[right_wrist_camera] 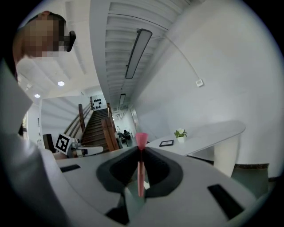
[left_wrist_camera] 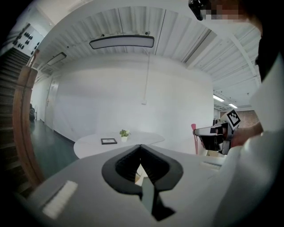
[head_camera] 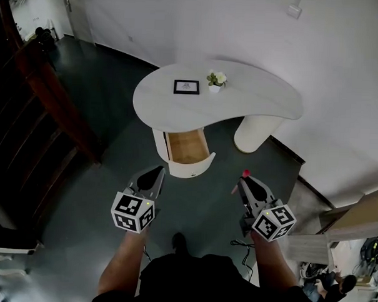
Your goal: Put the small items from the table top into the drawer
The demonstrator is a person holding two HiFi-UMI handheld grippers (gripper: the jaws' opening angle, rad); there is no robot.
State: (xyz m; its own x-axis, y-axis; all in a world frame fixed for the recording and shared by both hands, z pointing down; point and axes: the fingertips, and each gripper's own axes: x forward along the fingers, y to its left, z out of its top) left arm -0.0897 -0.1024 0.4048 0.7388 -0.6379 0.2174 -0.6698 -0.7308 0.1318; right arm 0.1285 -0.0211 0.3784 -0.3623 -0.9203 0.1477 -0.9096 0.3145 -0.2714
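Right gripper view: fingers [right_wrist_camera: 162, 170] are clamping a thin pink peg [right_wrist_camera: 141, 166], which is standing upright between them, flared end poking past the tips. On the left gripper [left_wrist_camera: 140, 150] the fingers are pressing together with nothing between. Both it and the right gripper [head_camera: 246, 179] are hanging well short of the desk [head_camera: 260, 97] at 12 o'clock. A small black frame [head_camera: 187, 87] is sitting on it, with the potted plant [head_camera: 216, 80] just beside, at 3 o'clock of the frame. The drawer [head_camera: 191, 167] is standing open at 6 o'clock of the frame. My read: frame is looking light, stiff and possibly glass-fronted, so I'm favouring an edge pinch. Plant is looking light but top-heavy, so I'm favouring the pot, not the leaves.
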